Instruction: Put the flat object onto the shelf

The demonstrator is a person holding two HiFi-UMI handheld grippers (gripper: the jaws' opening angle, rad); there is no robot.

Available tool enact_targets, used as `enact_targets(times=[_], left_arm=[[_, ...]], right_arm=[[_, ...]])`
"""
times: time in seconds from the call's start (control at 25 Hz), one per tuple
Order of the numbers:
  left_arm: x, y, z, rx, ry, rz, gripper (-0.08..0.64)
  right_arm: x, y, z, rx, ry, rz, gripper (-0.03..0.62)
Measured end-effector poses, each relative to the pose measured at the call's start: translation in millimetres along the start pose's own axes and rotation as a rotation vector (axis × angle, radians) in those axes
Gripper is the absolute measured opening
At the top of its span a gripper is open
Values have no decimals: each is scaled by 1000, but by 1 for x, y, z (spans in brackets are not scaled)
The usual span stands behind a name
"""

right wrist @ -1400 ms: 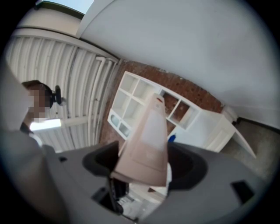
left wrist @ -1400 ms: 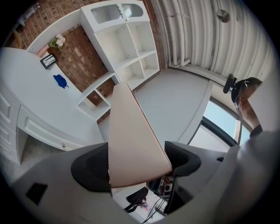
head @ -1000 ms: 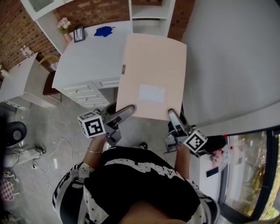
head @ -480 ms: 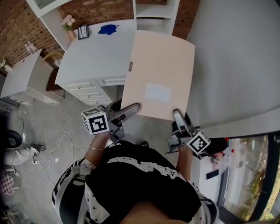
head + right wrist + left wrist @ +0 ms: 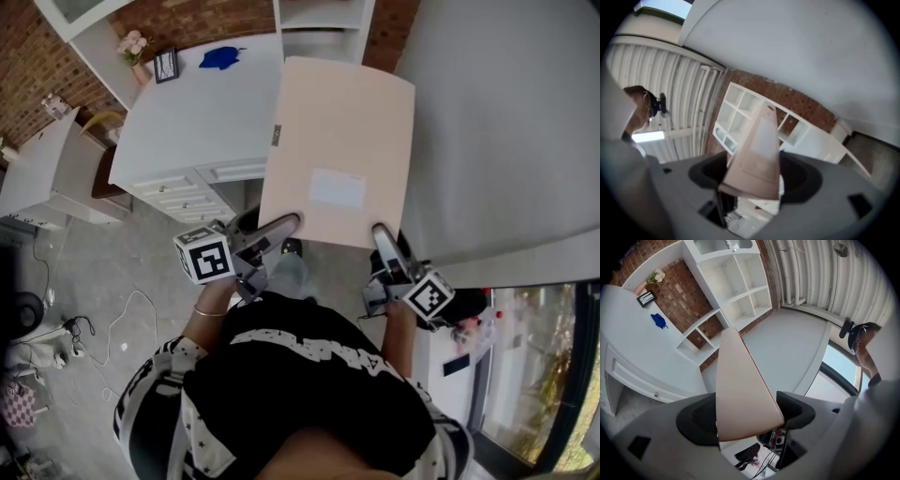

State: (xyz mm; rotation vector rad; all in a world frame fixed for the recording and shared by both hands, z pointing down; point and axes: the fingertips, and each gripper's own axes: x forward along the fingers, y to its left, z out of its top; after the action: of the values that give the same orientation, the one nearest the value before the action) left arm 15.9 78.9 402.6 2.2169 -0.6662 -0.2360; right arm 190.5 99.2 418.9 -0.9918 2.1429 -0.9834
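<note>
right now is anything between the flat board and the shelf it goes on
Nothing visible does. The pink flat board, shut in the left gripper and right gripper, faces the white shelf; the white desk lies off to its left.

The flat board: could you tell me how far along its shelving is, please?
Done: lifted, left tool and right tool each clamped on the near edge of the flat board. In hand: held in the air. Remaining: reach the white shelf and set it there.
</note>
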Motion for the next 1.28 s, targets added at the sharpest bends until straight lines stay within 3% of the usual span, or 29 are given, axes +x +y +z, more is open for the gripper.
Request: enact_targets(times=[0.64,1.28], left_arm=[[57,33,46,-5,-34,-80,394],[80,98,93,-36,-71,-39,394]], right_arm=[[53,-29,49,-77,-19,-22,362],[132,-70,60,-71,47,-25,362]])
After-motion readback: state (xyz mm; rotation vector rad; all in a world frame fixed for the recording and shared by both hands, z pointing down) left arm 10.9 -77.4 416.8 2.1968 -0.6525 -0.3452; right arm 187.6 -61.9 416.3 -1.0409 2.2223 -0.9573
